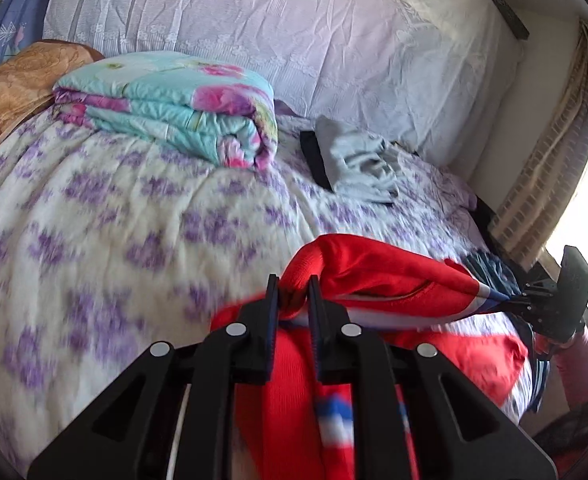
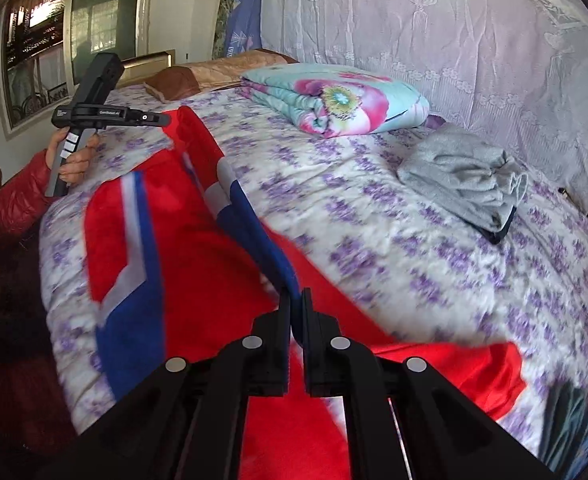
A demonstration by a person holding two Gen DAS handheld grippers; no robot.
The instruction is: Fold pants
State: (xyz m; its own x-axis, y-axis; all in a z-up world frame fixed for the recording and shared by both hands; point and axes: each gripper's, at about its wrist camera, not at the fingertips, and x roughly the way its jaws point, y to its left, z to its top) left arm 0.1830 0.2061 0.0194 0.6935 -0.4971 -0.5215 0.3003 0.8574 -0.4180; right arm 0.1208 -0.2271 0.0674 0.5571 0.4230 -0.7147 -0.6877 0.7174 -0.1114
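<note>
The red knit pants with blue and white stripes (image 2: 198, 264) lie spread over the near part of a bed covered by a white quilt with purple flower print (image 2: 434, 264), one edge of the garment raised off the quilt between the two tools.

In the left wrist view, the left tool (image 1: 292, 296) has its black fingers pressed together on a bunched fold of the red fabric, which rises between the pads and hangs down beneath them. From there the cloth runs as a taut ridge to the right tool (image 1: 524, 296), whose narrow tips pinch the striped edge near the bed's right side; a hand in a pink sleeve (image 1: 550, 344) holds its grip.

In the right wrist view, the right tool (image 2: 296, 300) is pinched on the blue stripe edge, its fingers nearly meeting. The left tool (image 2: 162, 119) clamps the far red corner.

Farther back on the bed rest a folded turquoise quilt with pink flowers (image 2: 342, 100) and a folded grey garment (image 2: 466, 180), both well apart from the pants.
</note>
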